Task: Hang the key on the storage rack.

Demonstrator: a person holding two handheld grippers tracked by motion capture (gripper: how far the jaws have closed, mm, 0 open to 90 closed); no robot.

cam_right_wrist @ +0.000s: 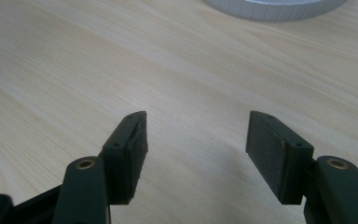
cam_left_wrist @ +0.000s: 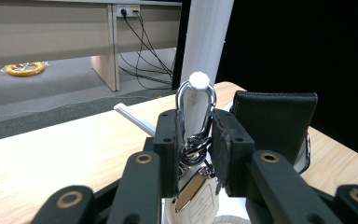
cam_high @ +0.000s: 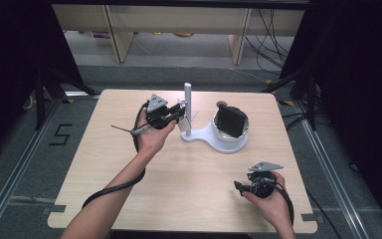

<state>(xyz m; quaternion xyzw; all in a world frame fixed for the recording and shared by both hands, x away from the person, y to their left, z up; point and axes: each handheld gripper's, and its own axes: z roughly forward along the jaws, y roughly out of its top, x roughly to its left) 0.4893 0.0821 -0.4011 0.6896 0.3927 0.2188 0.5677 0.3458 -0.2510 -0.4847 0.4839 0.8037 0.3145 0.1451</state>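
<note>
Already the left gripper (cam_left_wrist: 195, 154) clamps the keyring (cam_left_wrist: 195, 116), looped over the peg (cam_left_wrist: 198, 100) (pointing upward); right gripper (cam_right_wrist: 196, 154) gapes idle.

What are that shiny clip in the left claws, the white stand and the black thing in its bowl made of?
Clip: polished metal, by its mirror shine. Stand: matte white, probably plastic. Black thing: grained surface with stitched edge, likely leather or imitation. Left gripper clamps the clip.

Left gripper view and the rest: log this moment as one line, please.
left tool: shut on keyring, its loop over white peg | right tool: open, over table | stand: holds black wallet
</note>
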